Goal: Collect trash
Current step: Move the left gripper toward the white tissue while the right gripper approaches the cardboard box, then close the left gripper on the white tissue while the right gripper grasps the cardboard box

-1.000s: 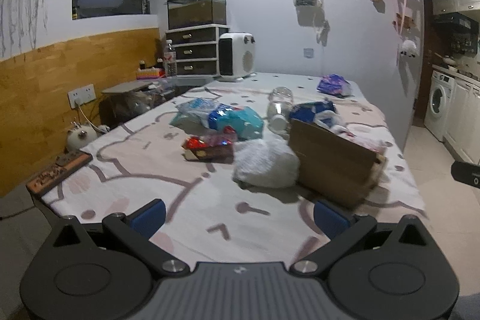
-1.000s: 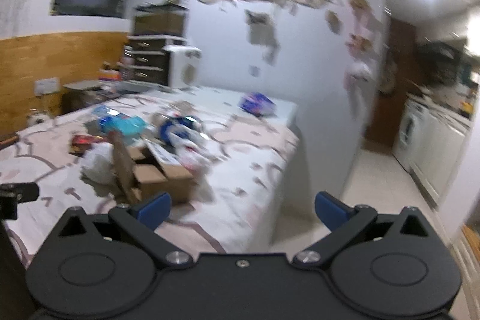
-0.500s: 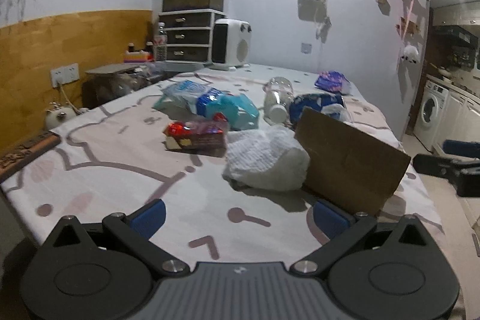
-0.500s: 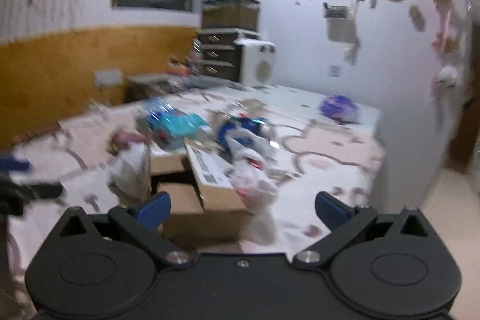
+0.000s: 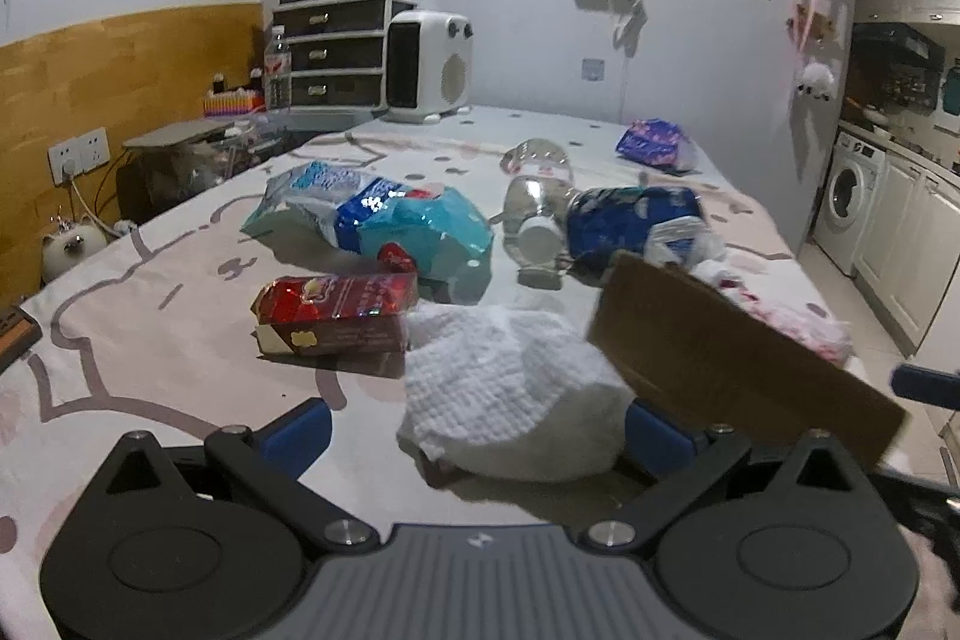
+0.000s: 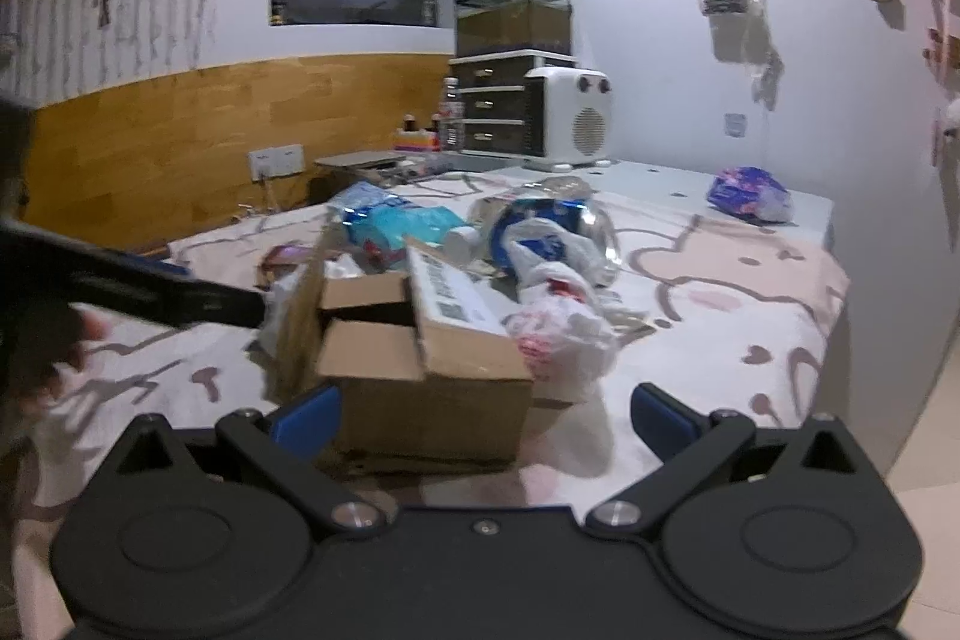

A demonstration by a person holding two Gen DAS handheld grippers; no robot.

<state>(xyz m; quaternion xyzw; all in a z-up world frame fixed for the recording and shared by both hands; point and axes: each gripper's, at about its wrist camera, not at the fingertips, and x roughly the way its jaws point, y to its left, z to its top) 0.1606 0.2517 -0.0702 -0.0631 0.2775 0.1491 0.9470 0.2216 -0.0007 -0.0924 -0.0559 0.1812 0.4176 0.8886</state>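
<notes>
- Both grippers have closed in fast on the pile: a second ago they hung back off the table edge, and now the left gripper [image 5: 474, 427] is right up on the crumpled white paper towel [image 5: 510, 394], which fills the gap between its blue pads.
- Left jaws stand wide open, one finger either side of the towel wad; nothing pinched yet. I read this as the approach finished and the first pick set up.
- The right gripper [image 6: 483, 415] has swung round from the room to face the cardboard box [image 6: 420, 364], and its jaws are spread wide too, holding nothing, the box's near wall sitting between the pads.
- That suggests a split of work: right hand steadies or takes the box as the bin, left hand feeds it. Nothing looks collected so far.
- Where the trash lies: all on the patterned tablecloth [image 5: 150, 292]. The towel wad sits just beside the box's raised flap [image 5: 738, 364], touching or nearly so.
- The red snack box [image 5: 336, 313] lies flat just behind the towel, long axis running left to right across the left view, its open end pointing left.
- The teal and blue wrappers [image 5: 384, 220] sprawl behind it, running left-right as well.
- The clear plastic jar [image 5: 534, 220] lies on its side, white cap pointing toward the camera, long axis running away down the table.
- The towel wad is a lump with no clear long axis; any closing line should do.
</notes>
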